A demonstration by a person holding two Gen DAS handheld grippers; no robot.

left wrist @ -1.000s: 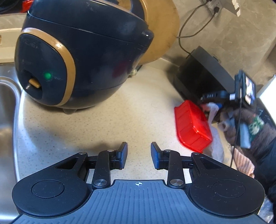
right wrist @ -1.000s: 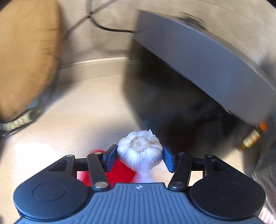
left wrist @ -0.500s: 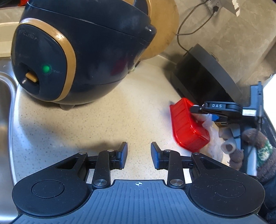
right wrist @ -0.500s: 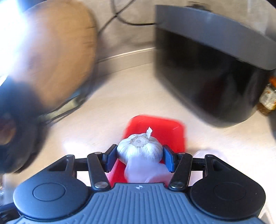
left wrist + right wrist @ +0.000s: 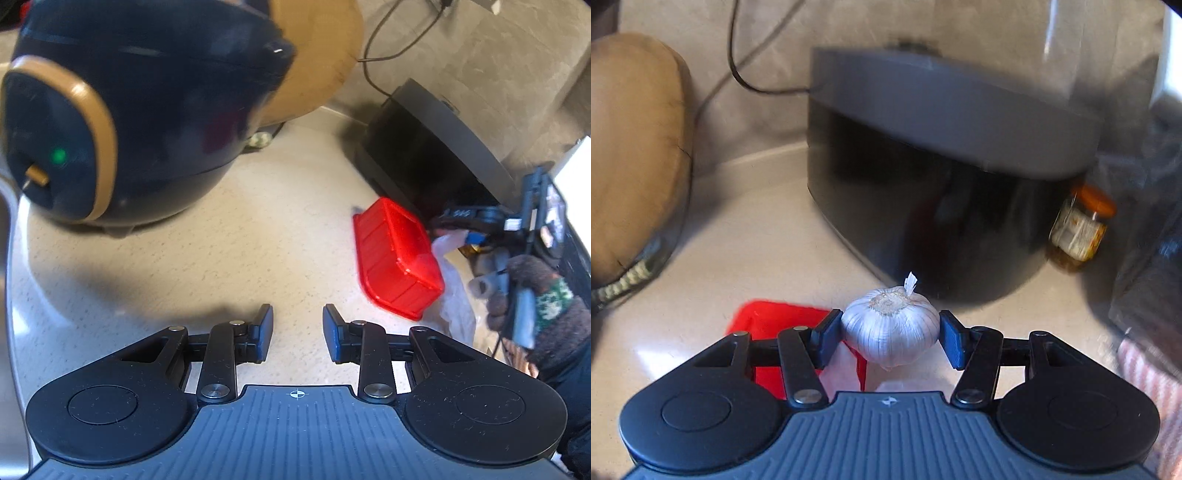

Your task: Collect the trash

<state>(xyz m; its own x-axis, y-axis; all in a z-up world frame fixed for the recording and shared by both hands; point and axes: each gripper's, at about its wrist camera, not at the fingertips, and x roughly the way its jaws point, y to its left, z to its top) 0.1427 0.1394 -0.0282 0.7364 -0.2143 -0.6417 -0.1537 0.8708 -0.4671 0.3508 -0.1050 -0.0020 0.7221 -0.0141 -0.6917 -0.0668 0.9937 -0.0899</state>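
Note:
My right gripper (image 5: 891,334) is shut on a white garlic bulb (image 5: 892,328) and holds it above the beige counter, just right of a red plastic bin (image 5: 764,321). In the left wrist view the red bin (image 5: 397,258) lies at the right, with the right gripper (image 5: 454,230) beside its far right edge and a clear plastic bag (image 5: 456,295) next to it. My left gripper (image 5: 297,332) is open and empty, low over the counter, left of the bin.
A dark blue rice cooker (image 5: 129,122) stands at the left with a wooden board (image 5: 317,55) behind it. A black appliance (image 5: 942,155) stands at the back right, a jar with an orange lid (image 5: 1078,229) beside it. A sink edge (image 5: 7,258) is far left.
My right gripper has swung right with the garlic, so the red bin now lies to its lower left. The left gripper has shifted slightly; the cooker looks nearer.

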